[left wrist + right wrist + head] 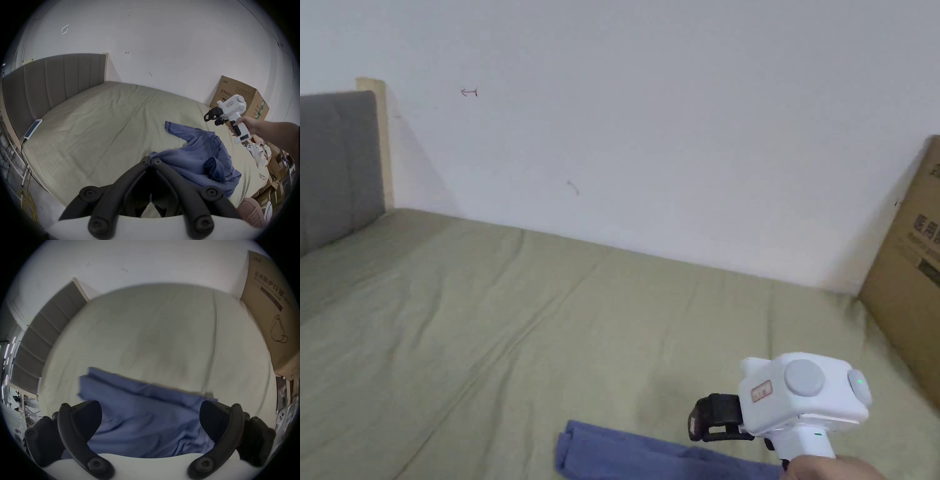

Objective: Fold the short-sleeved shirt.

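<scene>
**Blue shirt on a bed, one gripper pinching it, the other held open above**

A wide bed point(90, 123) with a wrinkled olive-green sheet takes up most of the room on show, set against a plain white wall point(675, 125). A grey padded headboard point(48, 84) stands at its left end, and a brown cardboard box point(253, 97) sits at the far right corner. The floor beside the bed is cluttered, but the items there are too small and distorted to make out.

The blue short-sleeved shirt point(203, 155) lies crumpled on the near right part of the sheet, one sleeve stretched flat toward the wall. In the head view it is cut off by the bottom edge. In the right gripper view it is blurred.

The left gripper point(150, 160) has its jaws closed together on an edge of the shirt. The right gripper point(150, 417), held in a hand point(241, 125), hovers above the shirt with its jaws spread wide, gripping nothing.

A phone point(33, 129) lies near the headboard with a cable running off the bed.
</scene>
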### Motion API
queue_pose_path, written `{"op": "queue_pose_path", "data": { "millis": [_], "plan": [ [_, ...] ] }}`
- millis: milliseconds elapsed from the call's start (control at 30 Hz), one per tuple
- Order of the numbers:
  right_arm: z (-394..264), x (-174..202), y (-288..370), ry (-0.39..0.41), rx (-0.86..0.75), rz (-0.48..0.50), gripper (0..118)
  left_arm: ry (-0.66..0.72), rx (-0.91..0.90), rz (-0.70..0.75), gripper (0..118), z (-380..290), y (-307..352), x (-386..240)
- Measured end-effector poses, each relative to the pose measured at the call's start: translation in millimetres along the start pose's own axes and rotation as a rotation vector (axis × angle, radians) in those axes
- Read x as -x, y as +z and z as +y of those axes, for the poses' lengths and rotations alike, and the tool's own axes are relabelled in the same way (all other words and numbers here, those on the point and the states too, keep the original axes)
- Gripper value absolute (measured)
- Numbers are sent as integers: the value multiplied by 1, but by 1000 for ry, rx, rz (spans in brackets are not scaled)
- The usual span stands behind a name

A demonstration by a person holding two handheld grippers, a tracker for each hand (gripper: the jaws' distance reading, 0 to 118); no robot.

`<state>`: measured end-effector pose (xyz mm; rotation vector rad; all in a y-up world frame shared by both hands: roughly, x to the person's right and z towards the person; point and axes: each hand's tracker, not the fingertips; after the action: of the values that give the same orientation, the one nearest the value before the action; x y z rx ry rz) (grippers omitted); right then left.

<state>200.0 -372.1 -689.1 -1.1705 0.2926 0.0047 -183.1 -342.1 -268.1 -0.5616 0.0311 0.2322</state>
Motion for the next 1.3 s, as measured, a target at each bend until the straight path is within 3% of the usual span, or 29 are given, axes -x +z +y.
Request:
{"op": "queue_pose_path", "data": {
  "millis": [133, 233, 333, 367, 400, 433, 467, 633, 833, 933, 1200, 1300],
  "plan": [
    [16, -2, -54, 121, 165, -83, 117, 25, 76, 27, 0, -10, -17, 15],
    [9, 1, -83, 211, 263, -113, 107, 27, 103, 43, 0, -18, -24, 21],
    [4, 3, -79, 187, 223, -107, 106, 42, 121, 40, 0, -22, -25, 22],
    [3, 3, -72, 199, 211, -99, 100, 48, 124, 37, 0, -22, -25, 22],
    [2, 5, -64, 205, 188, -47, 79, 49, 129, 38, 0, -22, -25, 22],
    [0, 6, -55, 215, 173, -5, 45, 58, 134, 36, 0, -21, -23, 24],
    [0, 5, -47, 230, 149, 12, 3, 76, 135, 28, 0, -20, -20, 26],
    [-29, 0, 18, 123, -11, 60, 4, 73, 108, 16, 0, -9, -2, 20],
    [-77, -35, 162, -4, -335, 76, 4, -1, 9, -17, 0, 35, 24, 2],
    [-97, -58, 234, -94, -422, 138, 4, -64, -67, -31, 0, 76, 32, -9],
    [-125, -68, 375, -114, -572, 161, 4, -99, -185, -161, 0, 215, 48, -46],
    [-121, -60, 417, -103, -638, 138, 4, -138, -245, -143, 0, 268, 56, -66]
  ]
}}
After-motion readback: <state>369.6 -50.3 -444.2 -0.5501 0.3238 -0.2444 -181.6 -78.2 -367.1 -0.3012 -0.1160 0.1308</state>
